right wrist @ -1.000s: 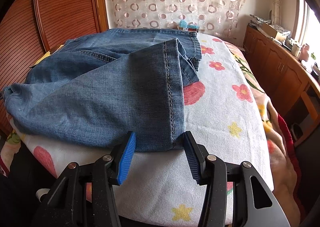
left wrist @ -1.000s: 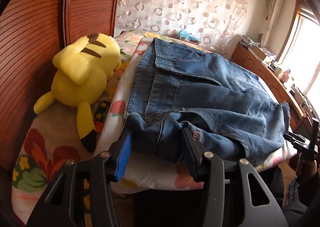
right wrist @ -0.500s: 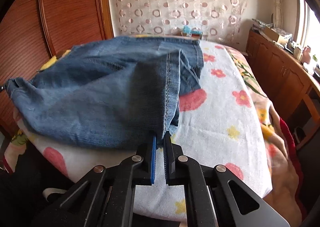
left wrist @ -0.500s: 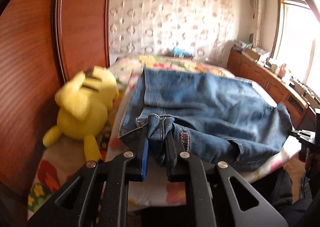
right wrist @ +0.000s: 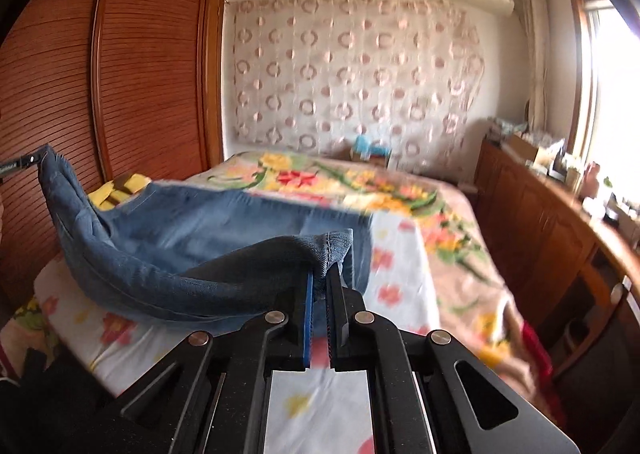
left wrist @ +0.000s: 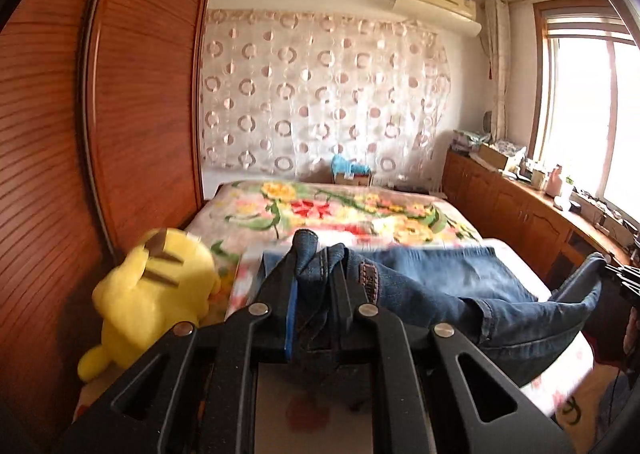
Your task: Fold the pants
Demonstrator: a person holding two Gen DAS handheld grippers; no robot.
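The left gripper [left wrist: 316, 274] is clamped on a bunched corner of the blue jeans [left wrist: 440, 278] at the waistband end; denim is pinched between its pads and rises above them. The right gripper [right wrist: 320, 286] is closed almost fully on the stitched hem of a leg, with the fabric squeezed between the blue pad and the black one. Between the two grips the jeans are held lifted and sag in a curve, while their far part lies on the white flowered cloth [right wrist: 400, 254] over the bed [left wrist: 360, 210].

A brown leather patch [left wrist: 370, 280] is seen on the waistband beside the left gripper; its lettering cannot be read. In the right wrist view, white print on the left gripper's edge is too small to make out.

The yellow plush toy [left wrist: 156, 294] is blurred, as are the far edge of the jeans and the items on the wooden sideboard [left wrist: 520, 210]. The underside of the jeans is hidden.
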